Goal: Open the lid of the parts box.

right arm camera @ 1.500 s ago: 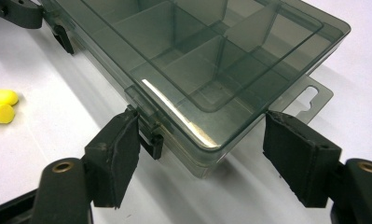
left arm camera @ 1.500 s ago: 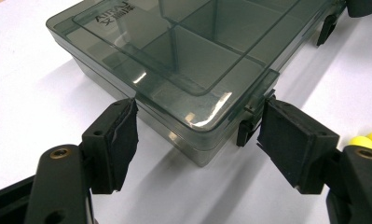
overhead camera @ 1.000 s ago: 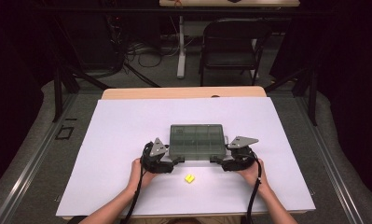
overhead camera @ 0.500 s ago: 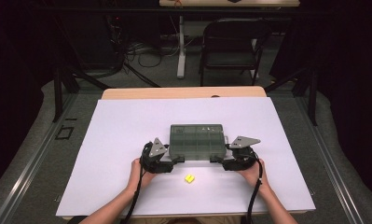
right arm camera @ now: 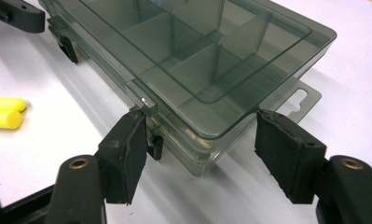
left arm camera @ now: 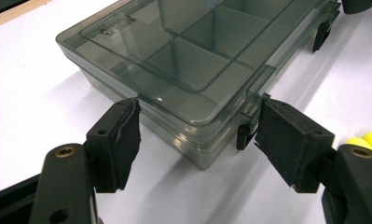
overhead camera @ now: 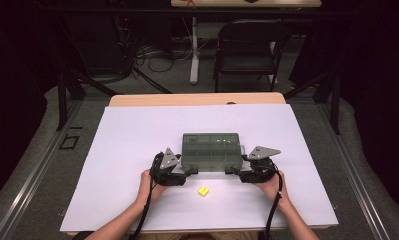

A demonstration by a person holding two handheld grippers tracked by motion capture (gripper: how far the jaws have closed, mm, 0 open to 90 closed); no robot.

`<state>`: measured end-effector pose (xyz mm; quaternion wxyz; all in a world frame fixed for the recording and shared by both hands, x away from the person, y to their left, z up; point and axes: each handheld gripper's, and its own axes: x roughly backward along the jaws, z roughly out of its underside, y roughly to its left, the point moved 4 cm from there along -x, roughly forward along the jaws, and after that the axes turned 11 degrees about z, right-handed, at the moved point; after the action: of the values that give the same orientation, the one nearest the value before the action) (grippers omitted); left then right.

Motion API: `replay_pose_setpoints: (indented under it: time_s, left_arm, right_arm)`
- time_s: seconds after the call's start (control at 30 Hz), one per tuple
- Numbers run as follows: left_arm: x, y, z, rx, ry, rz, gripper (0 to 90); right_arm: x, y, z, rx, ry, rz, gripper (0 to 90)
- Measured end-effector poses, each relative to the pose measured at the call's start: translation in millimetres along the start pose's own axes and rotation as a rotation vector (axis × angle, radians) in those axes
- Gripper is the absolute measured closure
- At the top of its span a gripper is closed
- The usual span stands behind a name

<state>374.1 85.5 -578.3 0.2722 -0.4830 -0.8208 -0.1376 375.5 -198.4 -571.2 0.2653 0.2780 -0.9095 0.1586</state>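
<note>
We see the bench (overhead camera: 137, 125) in the middle of the high view, covered almost wholly by a white sheet (overhead camera: 137, 200); a strip of bare wood shows along its far edge, toward the top of the frame. Directly on the sheet, just below the centre of the frame, lies a smoky clear compartment box (overhead camera: 210, 151), flat, its lid down. Near it, lower in the frame and apart from it, we find a small yellow piece (overhead camera: 203, 191). In the right gripper view that piece (right arm camera: 4, 112) sits at the left edge and looks like two short yellow cylinders lying side by side.
</note>
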Motion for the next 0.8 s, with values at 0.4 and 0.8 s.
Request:
replay_pose_setpoints:
  time_s: [0.4, 0.8]
  left_arm:
    - [2.0, 1.4, -3.3, -0.01, -0.024, -0.032, 25.9]
    - [6.0, 1.9, -8.0, -0.057, -0.04, -0.076, 32.6]
  right_arm:
    - [4.1, -2.0, -2.9, -0.032, -0.034, 0.007, 38.2]
    - [6.9, -3.9, -5.9, -0.061, -0.051, 0.019, 42.4]
